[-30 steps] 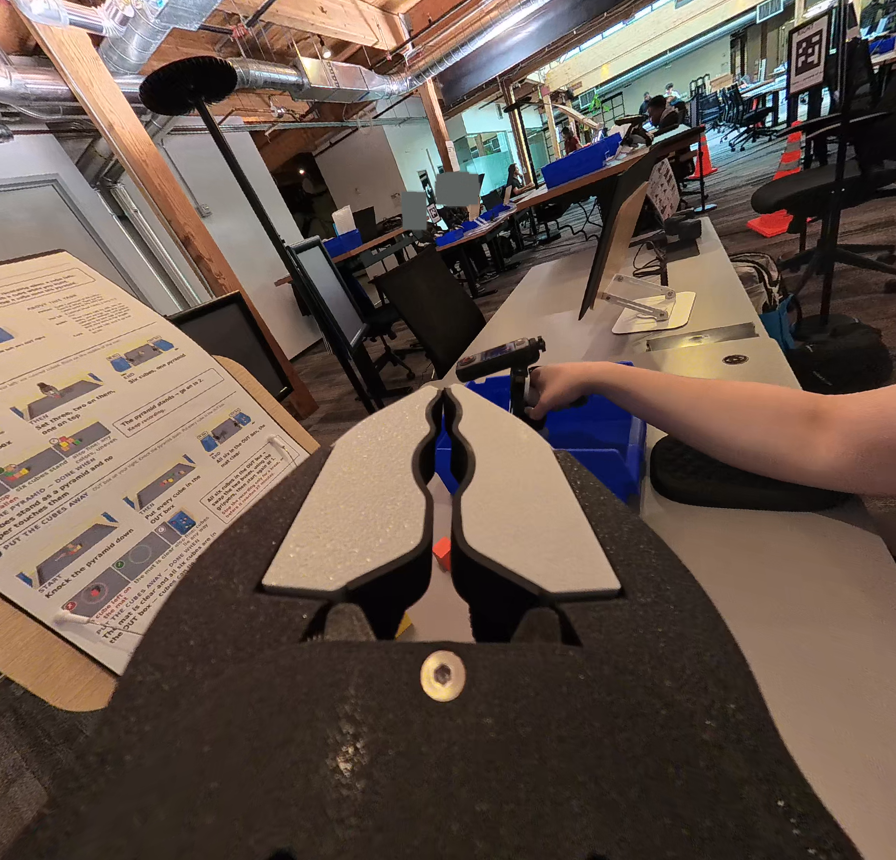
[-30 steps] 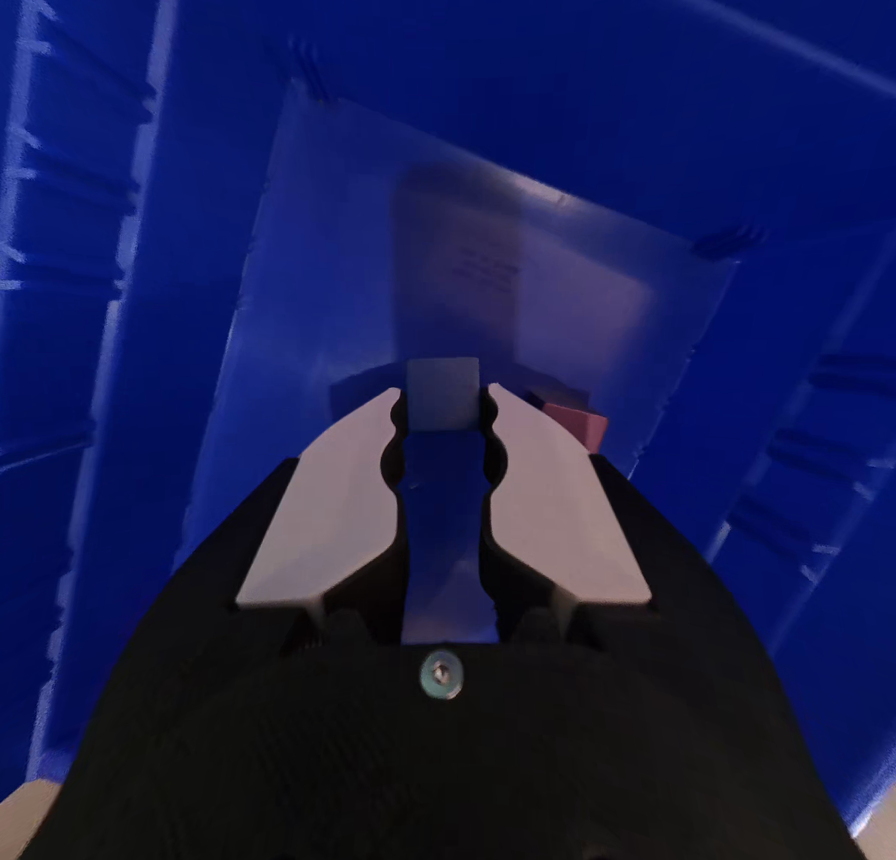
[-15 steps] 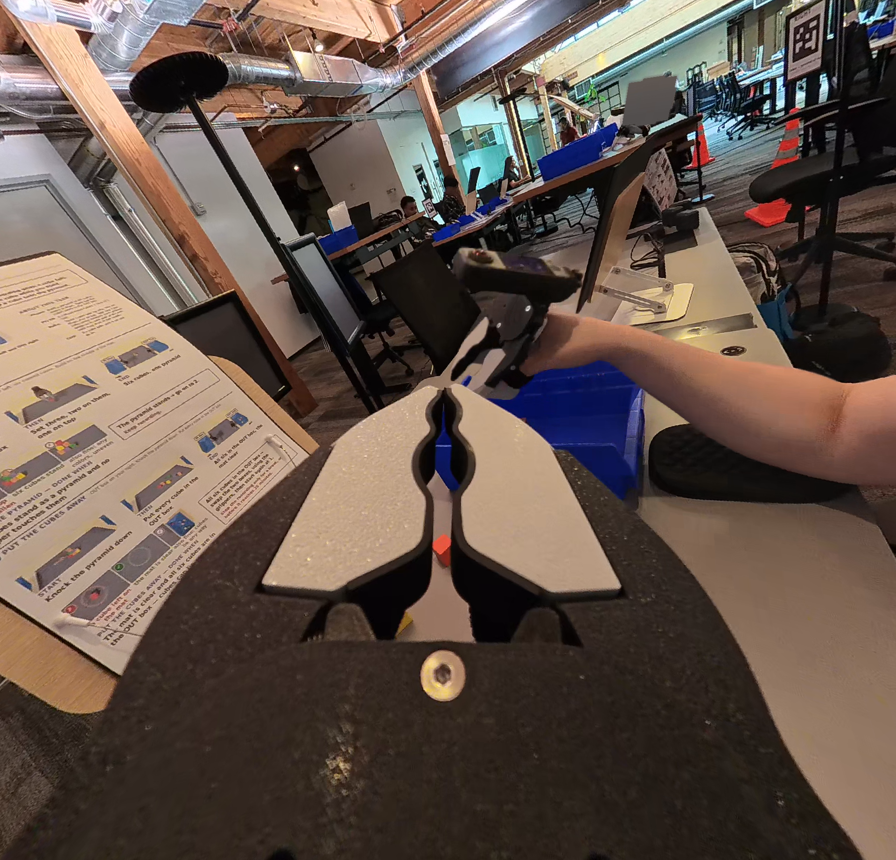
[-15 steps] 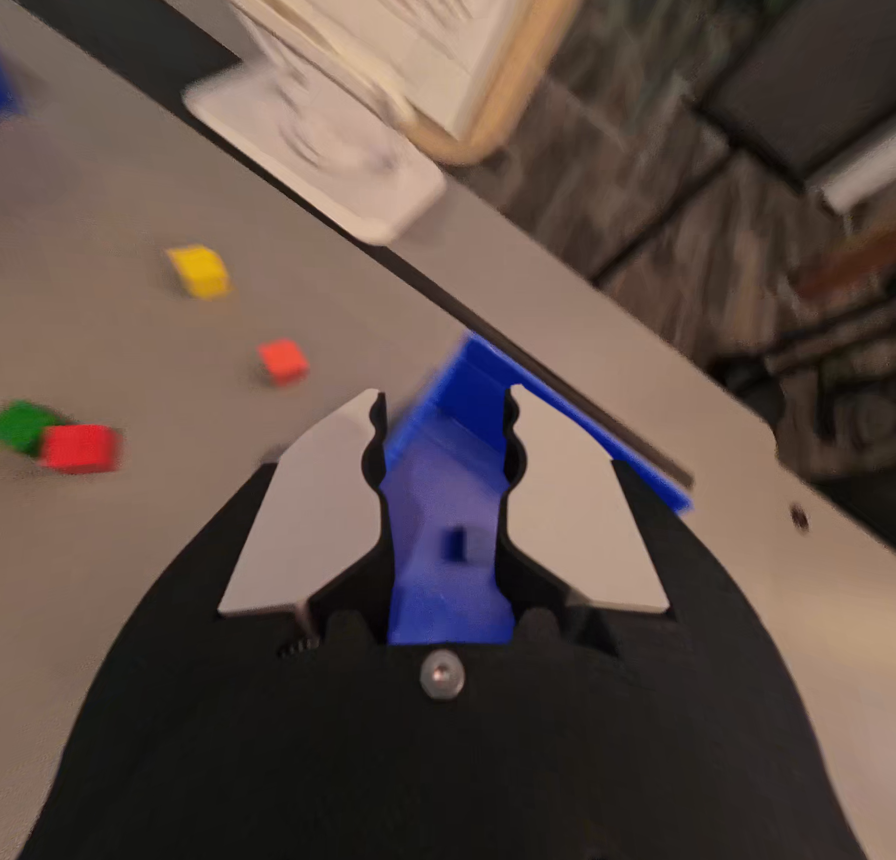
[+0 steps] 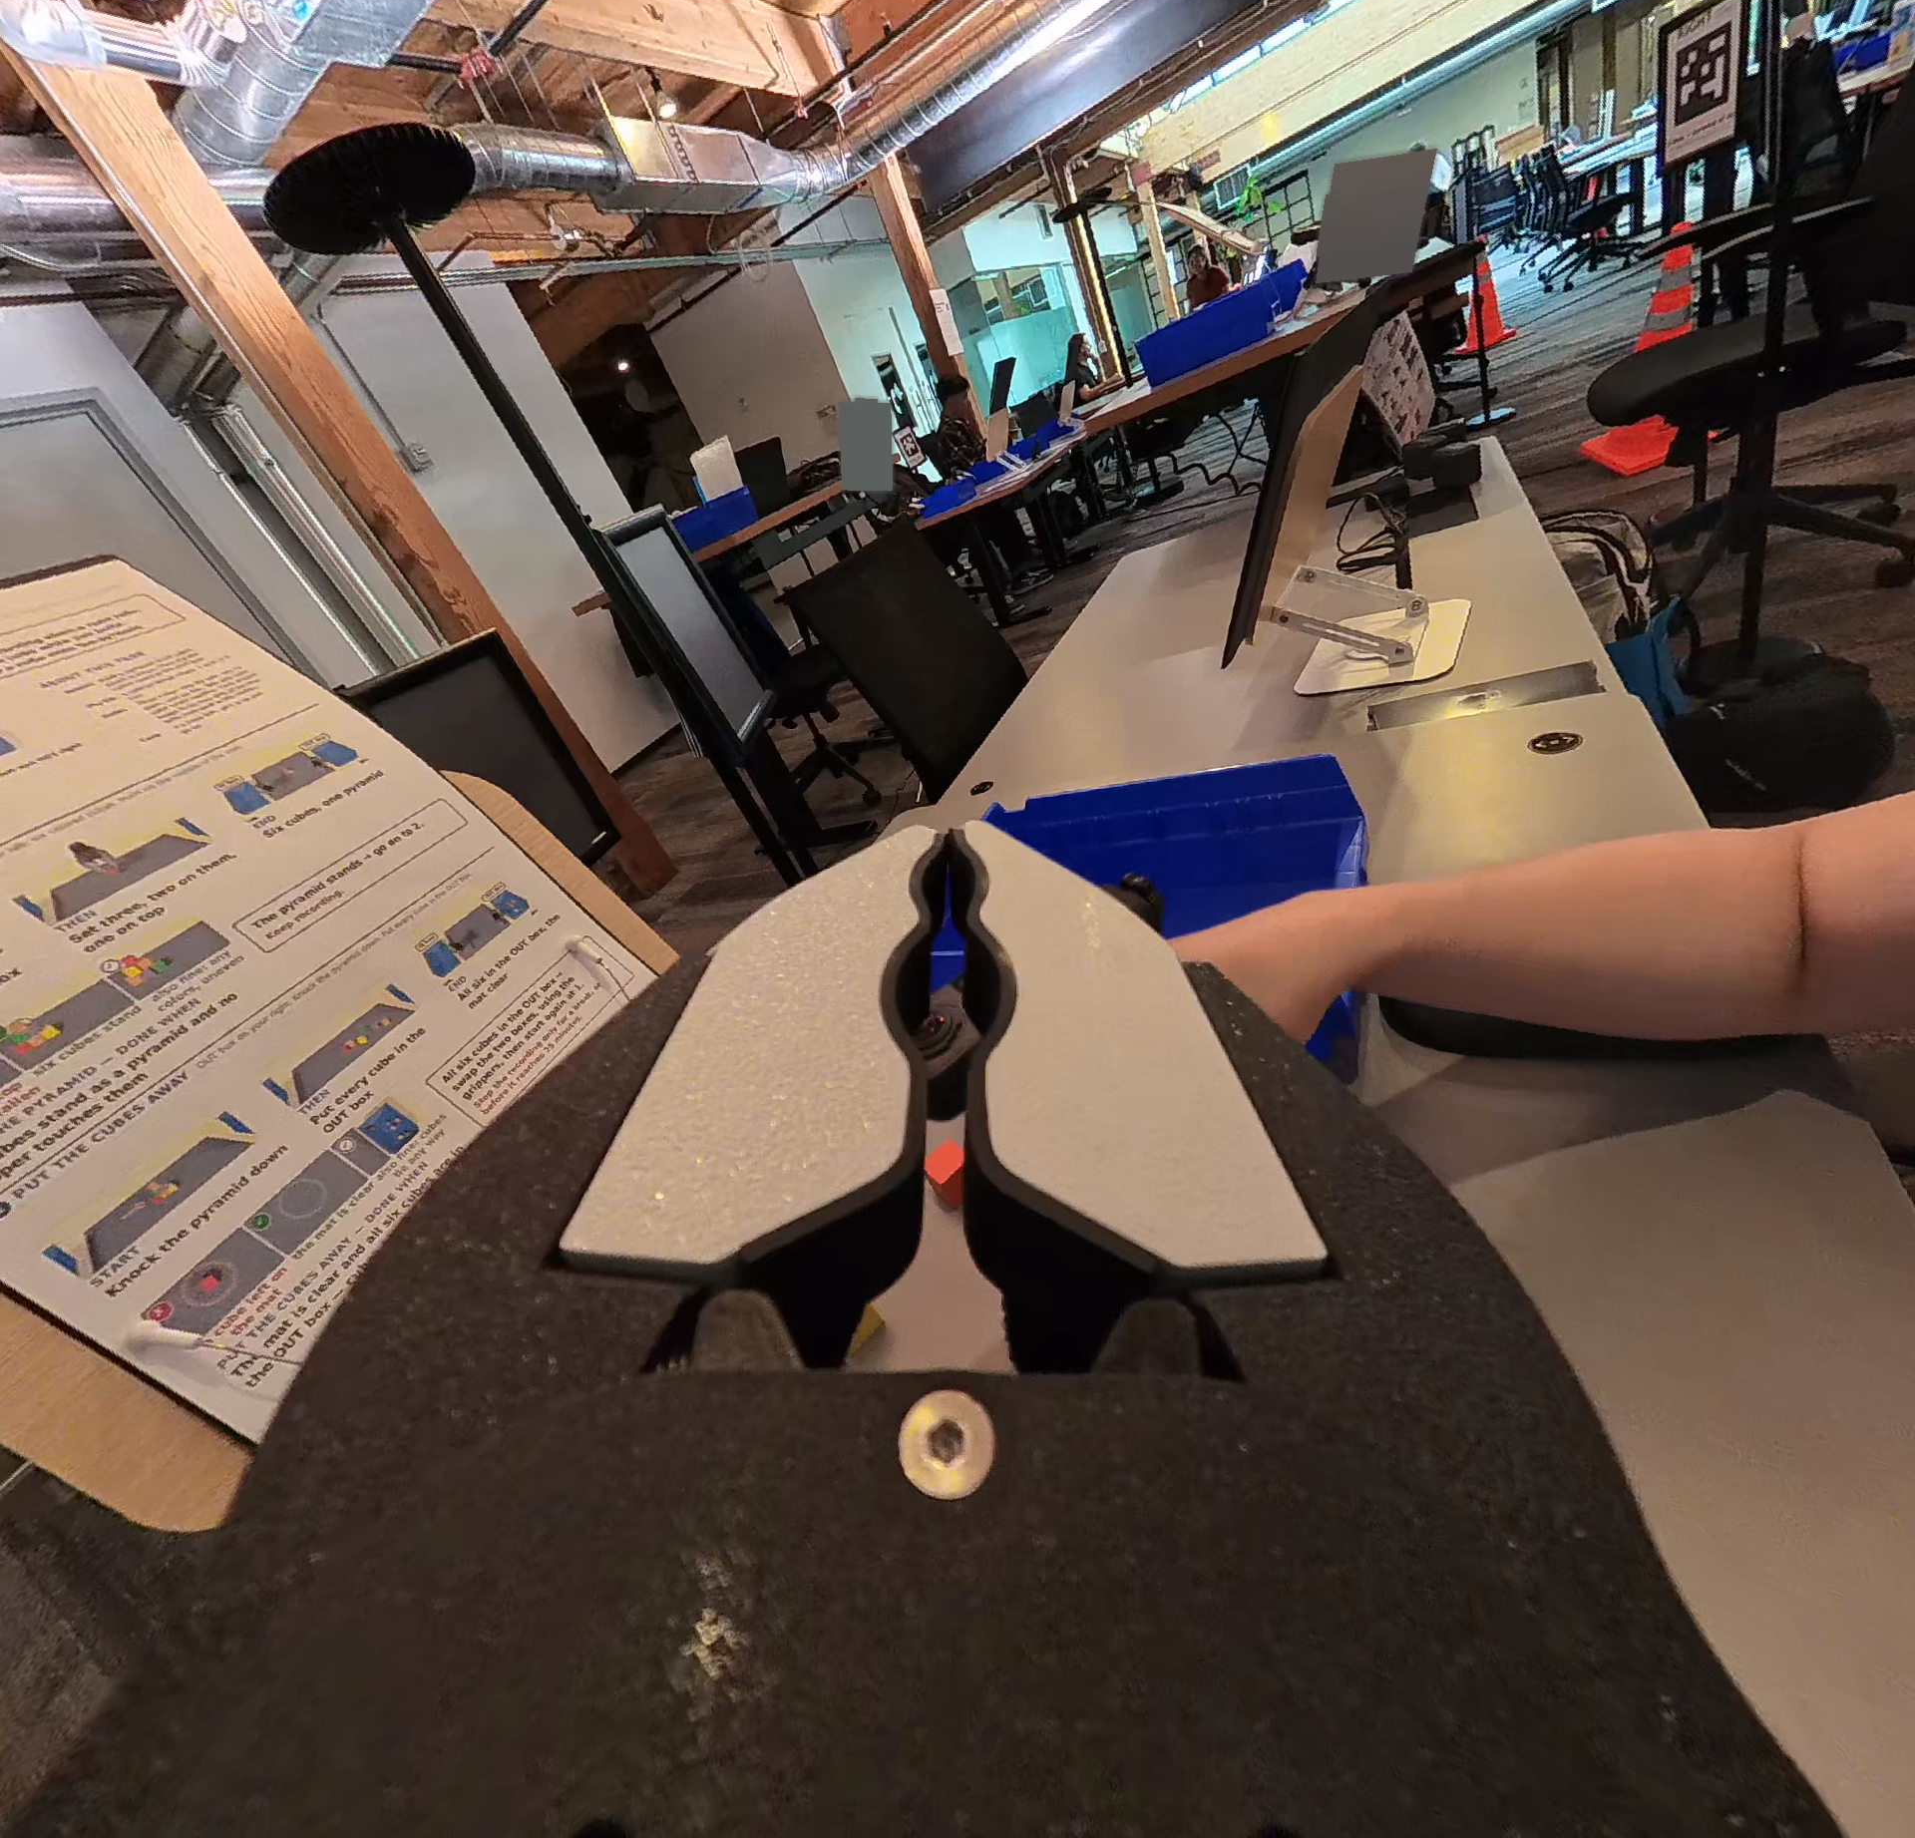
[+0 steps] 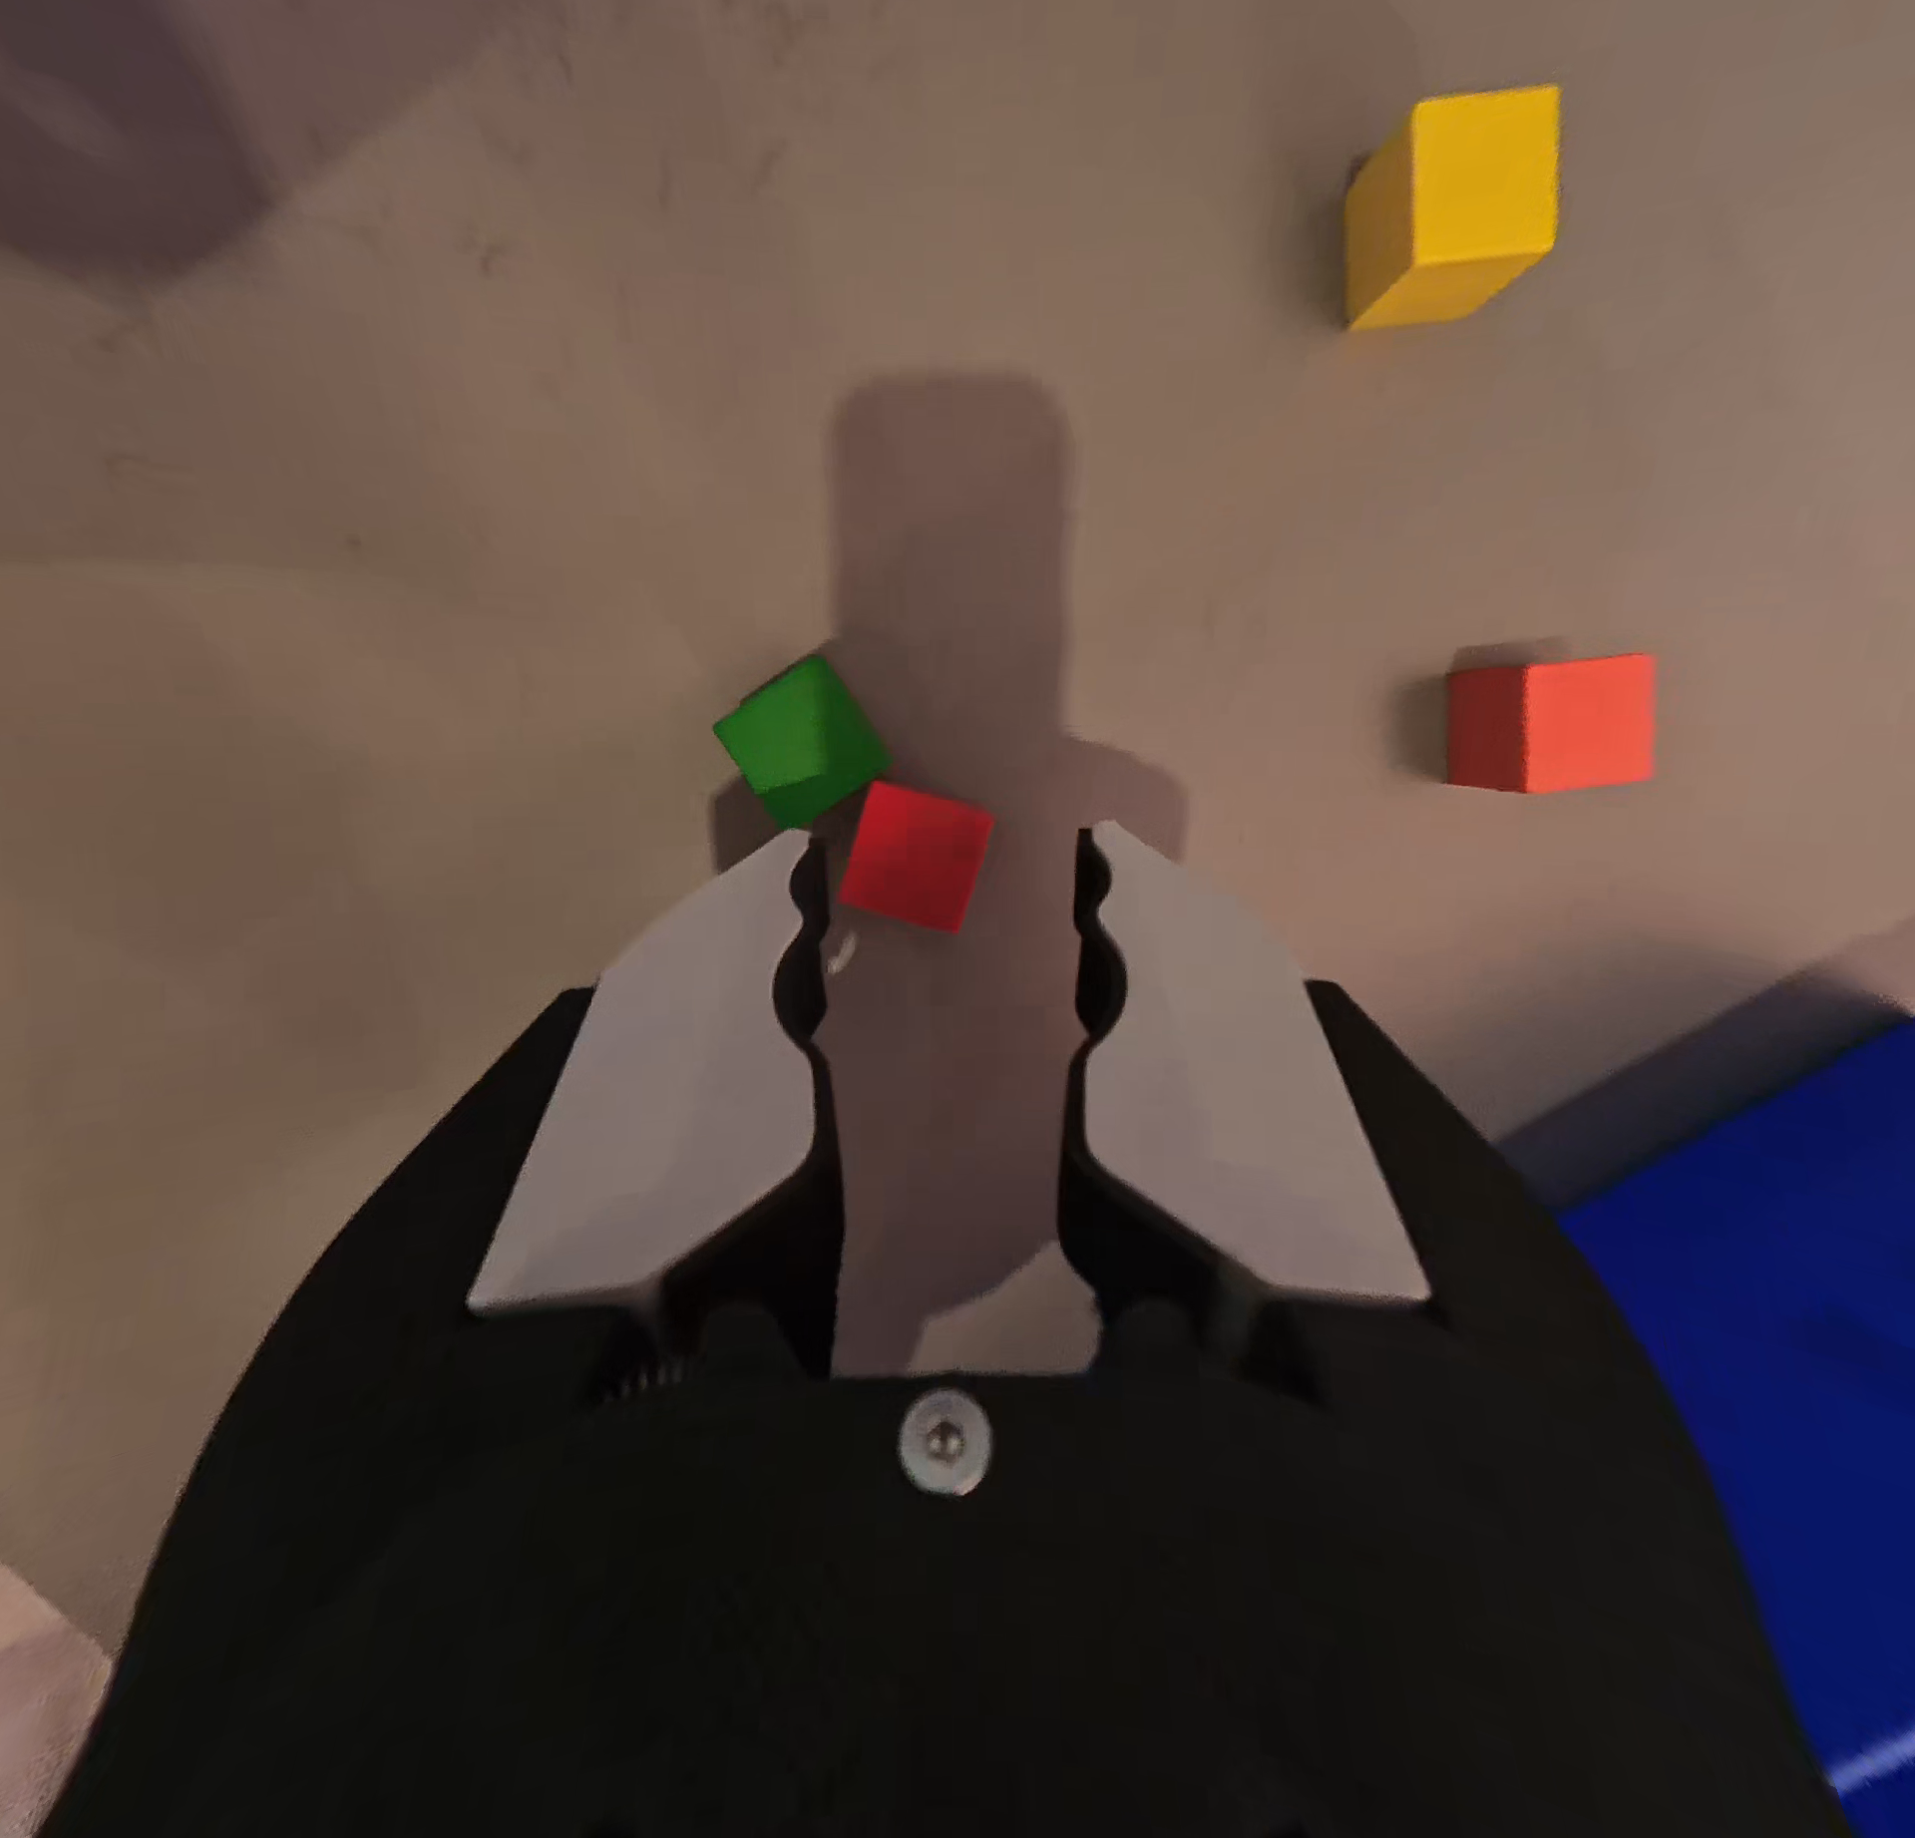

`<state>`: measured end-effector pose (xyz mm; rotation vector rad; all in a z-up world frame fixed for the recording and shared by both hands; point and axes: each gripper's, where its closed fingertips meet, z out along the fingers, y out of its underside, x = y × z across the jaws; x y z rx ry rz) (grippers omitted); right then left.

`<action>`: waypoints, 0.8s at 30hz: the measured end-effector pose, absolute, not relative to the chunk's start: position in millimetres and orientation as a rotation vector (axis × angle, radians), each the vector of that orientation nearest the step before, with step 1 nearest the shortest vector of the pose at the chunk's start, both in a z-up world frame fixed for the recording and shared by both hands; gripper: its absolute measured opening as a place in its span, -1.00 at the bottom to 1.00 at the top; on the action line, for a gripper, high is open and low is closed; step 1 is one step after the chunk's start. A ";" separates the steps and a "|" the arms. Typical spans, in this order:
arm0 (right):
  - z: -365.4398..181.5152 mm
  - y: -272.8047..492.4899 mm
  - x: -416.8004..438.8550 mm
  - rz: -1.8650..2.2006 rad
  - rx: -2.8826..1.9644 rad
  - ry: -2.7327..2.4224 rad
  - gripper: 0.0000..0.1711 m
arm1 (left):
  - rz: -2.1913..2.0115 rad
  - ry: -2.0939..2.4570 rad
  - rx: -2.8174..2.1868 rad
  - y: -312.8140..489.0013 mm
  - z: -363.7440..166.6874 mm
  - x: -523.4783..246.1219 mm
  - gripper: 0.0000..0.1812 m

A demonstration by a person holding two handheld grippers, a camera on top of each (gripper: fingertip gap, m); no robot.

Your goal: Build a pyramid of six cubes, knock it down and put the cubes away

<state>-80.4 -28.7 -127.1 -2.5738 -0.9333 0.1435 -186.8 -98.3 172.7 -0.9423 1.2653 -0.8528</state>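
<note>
Cubes lie scattered on the grey table (image 6: pixel 415 441) beneath the right gripper (image 6: pixel 948 840), whose jaws stand spread and empty, clasping nothing. A red cube (image 6: pixel 917 854) sits just ahead of the gap between the fingertips, close to the left finger (image 6: pixel 684 1084) though contact cannot be judged through the motion blur. Touching that red cube at a corner, on its far left side, is a green cube (image 6: pixel 803 740). Well to the right of the red cube rests an orange-red cube (image 6: pixel 1554 721), and beyond that a yellow cube (image 6: pixel 1451 203). The blue bin (image 6: pixel 1762 1270) shows only as a corner at the lower right, near the orange-red cube; its contents are out of sight here.

A second ago this gripper was deep inside the bin, its fingers around a pale cube with a pinkish one lying beside it on the bin floor; half a second ago it had swung out, opened and empty, over the table. It has since come down over the red and green pair.

The left gripper (image 5: pixel 948 845) hovers with its jaws pressed together at the tips, gripping nothing, unchanged over the second. Through its slot an orange-red cube (image 5: pixel 945 1172) and a sliver of yellow cube (image 5: pixel 868 1324) show on the table, with the blue bin (image 5: pixel 1223 835) behind. A person's forearm (image 5: pixel 1554 939) reaches across in front of the bin, and an instruction sheet (image 5: pixel 207 959) stands to the bin's left.
</note>
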 end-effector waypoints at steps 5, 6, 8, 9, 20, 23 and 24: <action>-150.2 -31.0 -79.0 0.126 -2.648 -0.956 -0.46 | -0.854 1.263 -0.944 -97.0 173.0 -187.6 -1.00; -155.0 -32.3 -79.7 0.136 -2.667 -0.961 -0.47 | -0.853 1.264 -0.944 -97.2 172.9 -187.6 -1.00; -159.9 -36.1 -79.1 0.147 -2.699 -0.995 -0.65 | -0.853 1.266 -0.943 -97.5 172.5 -187.1 -1.00; -156.8 -36.0 -79.0 0.150 -2.691 -0.997 -0.65 | -0.852 1.267 -0.944 -97.6 172.3 -186.9 -1.00; 67.3 -28.9 26.1 0.050 -2.001 -0.458 -0.66 | -0.853 1.260 -0.936 -99.2 175.2 -189.6 -1.00; 47.3 -30.5 101.8 -0.058 -2.126 -0.265 -0.66 | -0.855 1.260 -0.939 -99.7 174.7 -188.7 -1.00; 31.2 -28.7 120.9 -0.070 -2.189 -0.224 -0.65 | -0.854 1.262 -0.941 -99.8 174.1 -188.1 -1.00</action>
